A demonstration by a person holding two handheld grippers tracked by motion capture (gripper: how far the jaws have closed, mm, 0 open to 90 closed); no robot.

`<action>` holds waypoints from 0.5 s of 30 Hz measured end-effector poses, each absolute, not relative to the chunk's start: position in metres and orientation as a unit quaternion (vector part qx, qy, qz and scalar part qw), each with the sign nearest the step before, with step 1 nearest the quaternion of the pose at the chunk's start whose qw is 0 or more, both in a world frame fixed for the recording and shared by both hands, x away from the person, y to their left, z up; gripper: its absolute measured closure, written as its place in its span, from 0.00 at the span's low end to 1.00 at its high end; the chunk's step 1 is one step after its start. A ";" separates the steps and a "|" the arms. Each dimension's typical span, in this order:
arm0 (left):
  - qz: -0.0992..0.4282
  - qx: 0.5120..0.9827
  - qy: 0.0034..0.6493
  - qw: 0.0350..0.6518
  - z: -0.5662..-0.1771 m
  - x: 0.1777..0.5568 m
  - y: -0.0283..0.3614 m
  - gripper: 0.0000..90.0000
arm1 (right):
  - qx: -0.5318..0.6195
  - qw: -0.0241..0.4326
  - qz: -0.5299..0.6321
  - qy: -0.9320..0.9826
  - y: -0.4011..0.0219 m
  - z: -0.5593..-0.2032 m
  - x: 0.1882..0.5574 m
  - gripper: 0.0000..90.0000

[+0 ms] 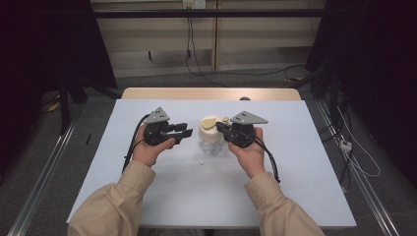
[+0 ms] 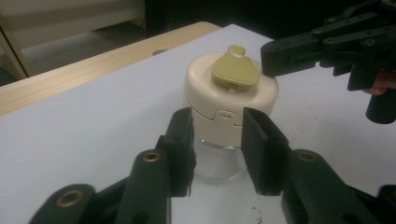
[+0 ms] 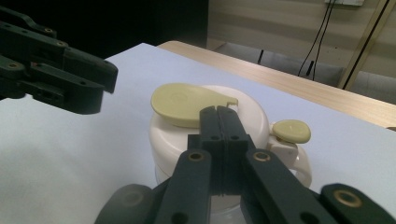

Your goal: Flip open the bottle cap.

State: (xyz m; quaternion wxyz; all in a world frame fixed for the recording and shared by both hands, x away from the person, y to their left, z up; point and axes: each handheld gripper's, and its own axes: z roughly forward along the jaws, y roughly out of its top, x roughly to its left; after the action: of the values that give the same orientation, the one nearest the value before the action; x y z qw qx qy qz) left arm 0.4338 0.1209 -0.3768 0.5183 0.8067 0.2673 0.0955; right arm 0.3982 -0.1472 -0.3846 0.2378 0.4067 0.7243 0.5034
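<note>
Two claws: right claw clenched, hiding part of cream domed lid; left claw released before clear glass jar.

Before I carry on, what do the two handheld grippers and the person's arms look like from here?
Both the left gripper and right gripper are black, with jointed linkage arms on brass-coloured pivots and flat rectangular black pads. Each carries a grey three-cornered plate on top and trails a black cable back along the forearm. The person wears long beige sleeves with cuffs at the wrists.
</note>
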 end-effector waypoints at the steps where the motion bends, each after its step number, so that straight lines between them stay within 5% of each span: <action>1: 0.093 0.810 0.265 0.515 -0.377 0.435 0.119 0.78 | 0.407 0.238 0.504 0.724 -0.147 -0.385 0.398 1.00; 7: 0.072 0.820 0.264 0.503 -0.378 0.439 0.110 0.96 | 0.406 0.238 0.503 0.725 -0.147 -0.385 0.398 1.00; 15: 0.067 0.829 0.259 0.491 -0.375 0.444 0.099 1.00 | 0.405 0.238 0.504 0.724 -0.147 -0.385 0.398 1.00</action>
State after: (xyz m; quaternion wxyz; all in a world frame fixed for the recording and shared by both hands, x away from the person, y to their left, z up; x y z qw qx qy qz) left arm 0.4440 0.0992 -0.3751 0.4910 0.8292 0.2585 0.0671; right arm 0.3976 -0.1475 -0.3849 0.2376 0.4054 0.7245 0.5043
